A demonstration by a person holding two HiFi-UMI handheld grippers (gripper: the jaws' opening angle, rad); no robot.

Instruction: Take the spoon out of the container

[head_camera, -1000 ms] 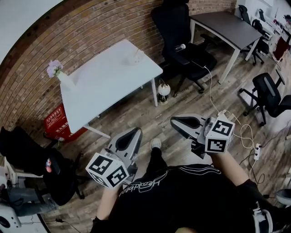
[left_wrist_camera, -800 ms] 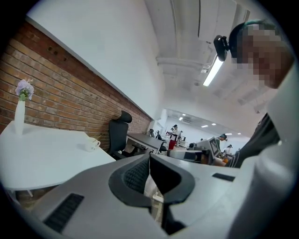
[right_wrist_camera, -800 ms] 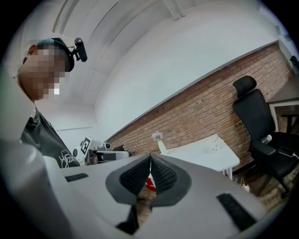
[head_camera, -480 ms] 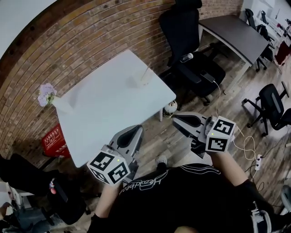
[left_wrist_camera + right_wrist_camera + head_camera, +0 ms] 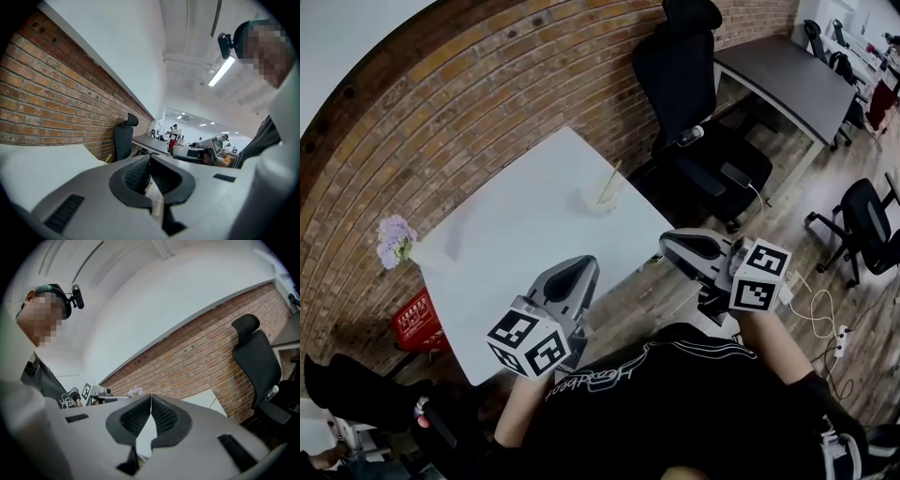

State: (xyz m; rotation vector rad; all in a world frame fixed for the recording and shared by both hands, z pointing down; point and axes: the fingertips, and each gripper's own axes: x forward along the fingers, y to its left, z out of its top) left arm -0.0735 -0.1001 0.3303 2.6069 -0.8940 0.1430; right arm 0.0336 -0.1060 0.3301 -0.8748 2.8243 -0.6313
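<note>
A pale spoon [image 5: 608, 182] leans out of a small clear container [image 5: 601, 200] near the right edge of the white table [image 5: 516, 248]. My left gripper [image 5: 582, 266] hangs over the table's near edge, jaws shut with nothing between them [image 5: 150, 157]. My right gripper [image 5: 667, 246] is off the table's right corner, above the floor, also shut and empty [image 5: 151, 397]. Both grippers are well short of the container. The spoon's tip shows in the left gripper view [image 5: 107, 159].
A vase of purple flowers [image 5: 397, 239] stands at the table's left end. A brick wall [image 5: 487, 103] runs behind the table. A black office chair [image 5: 698, 141] sits right of the table, with a grey desk [image 5: 797, 80] beyond. A red box [image 5: 411, 319] lies on the floor.
The person has walked towards the white table, so it now lies closer and lower in the head view. Both grippers stayed shut and came up to its near edge.
</note>
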